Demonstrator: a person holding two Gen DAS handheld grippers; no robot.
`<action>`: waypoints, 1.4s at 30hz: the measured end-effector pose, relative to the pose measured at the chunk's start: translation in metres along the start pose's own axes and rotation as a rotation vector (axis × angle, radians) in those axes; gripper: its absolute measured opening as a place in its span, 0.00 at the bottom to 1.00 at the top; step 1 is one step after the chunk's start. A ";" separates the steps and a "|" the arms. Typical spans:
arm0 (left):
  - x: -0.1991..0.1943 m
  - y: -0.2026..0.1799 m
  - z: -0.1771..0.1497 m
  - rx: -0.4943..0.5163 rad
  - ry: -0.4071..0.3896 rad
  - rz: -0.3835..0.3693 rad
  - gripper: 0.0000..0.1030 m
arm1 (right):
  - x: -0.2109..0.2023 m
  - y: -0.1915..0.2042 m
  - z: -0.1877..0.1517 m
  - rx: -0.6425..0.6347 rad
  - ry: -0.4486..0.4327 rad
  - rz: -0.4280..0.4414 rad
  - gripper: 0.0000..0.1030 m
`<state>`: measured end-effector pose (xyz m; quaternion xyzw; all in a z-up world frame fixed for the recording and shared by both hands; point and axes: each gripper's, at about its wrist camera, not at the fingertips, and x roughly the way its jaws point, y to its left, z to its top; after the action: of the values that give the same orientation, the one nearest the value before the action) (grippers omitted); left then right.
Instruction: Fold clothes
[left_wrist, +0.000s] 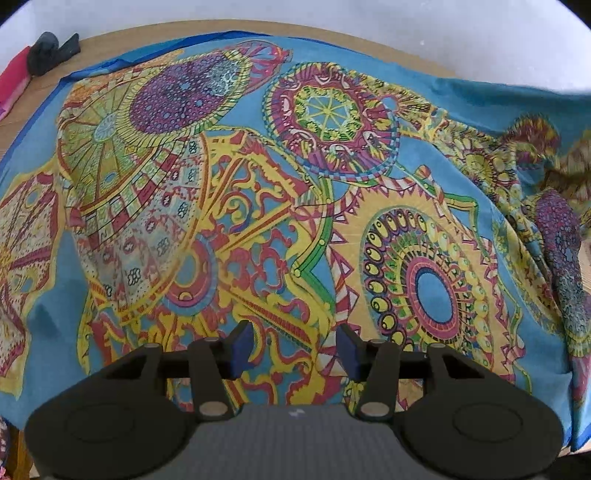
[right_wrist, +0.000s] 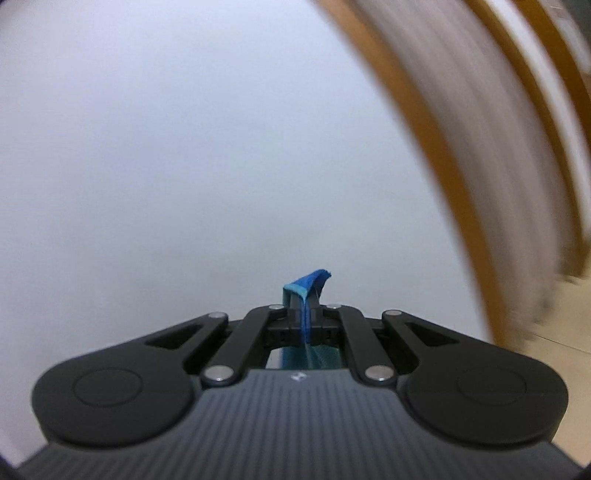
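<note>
Blue silk-like cloth, printed all over with yellow, red, purple and green wheels and scrolls, is the scarf I am working on. It lies spread over a round wooden table and fills nearly the whole of my left camera's view, so most of the tabletop is hidden beneath it. Its darker blue hem shows along the far left edge. Toward the right the cloth rises in soft folds and goes blurry, and the frame cuts it off there, so I cannot make out where that side ends.

My left gripper points down over the near part of the scarf, its blue-padded fingers standing apart with nothing pinched between them; whether the tips touch the cloth I cannot tell.

My right gripper is closed tight on a blue hemmed edge of the scarf, a small tab of it sticking out past the fingertips. More teal fabric shows through the gap behind the fingers, but the rest hangs out of sight below the gripper body.

Past that grip there is only a pale wall and a smeared brown door frame.

At the far left of the table sit a dark bundle and something pink-red, both partly cut off and too distorted to name.
</note>
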<state>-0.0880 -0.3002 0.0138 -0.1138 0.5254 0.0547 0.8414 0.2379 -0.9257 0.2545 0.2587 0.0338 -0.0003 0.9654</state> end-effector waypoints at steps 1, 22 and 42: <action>0.000 0.002 0.001 0.000 -0.007 -0.008 0.50 | -0.002 0.030 0.000 -0.028 0.001 0.053 0.04; -0.030 0.276 0.011 -0.089 -0.119 0.010 0.52 | 0.005 0.652 -0.515 -0.508 0.602 0.535 0.12; -0.028 0.172 0.040 0.282 -0.156 -0.145 0.58 | -0.114 0.205 -0.346 -0.237 0.622 -0.260 0.53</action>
<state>-0.1021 -0.1229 0.0327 -0.0275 0.4516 -0.0719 0.8889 0.1056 -0.5771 0.0649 0.1263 0.3586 -0.0405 0.9240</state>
